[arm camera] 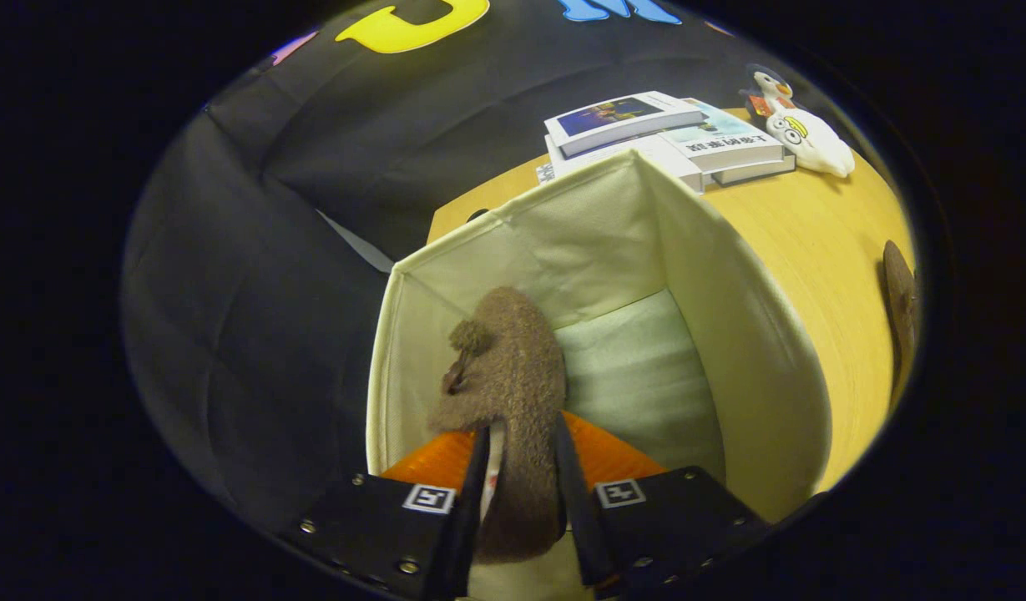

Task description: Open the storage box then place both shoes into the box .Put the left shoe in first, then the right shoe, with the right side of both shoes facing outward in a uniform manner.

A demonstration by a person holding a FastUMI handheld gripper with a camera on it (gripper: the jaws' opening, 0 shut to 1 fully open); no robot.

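Observation:
A fuzzy brown shoe (513, 367) with a small pom-pom hangs toe-first over the open cream fabric storage box (730, 334). My gripper (521, 467) is shut on the shoe's heel part, both fingers pressing its sides. The shoe's toe sits low inside the box near its left wall. The box floor to the right of the shoe is bare. A second brown shoe (899, 305) lies on the wooden table to the right of the box, only partly seen.
The box stands on a wooden table (813, 242). Beyond it lie stacked books (654, 133) and a white penguin toy (801, 129). Black cloth wall hangs left of and behind the table.

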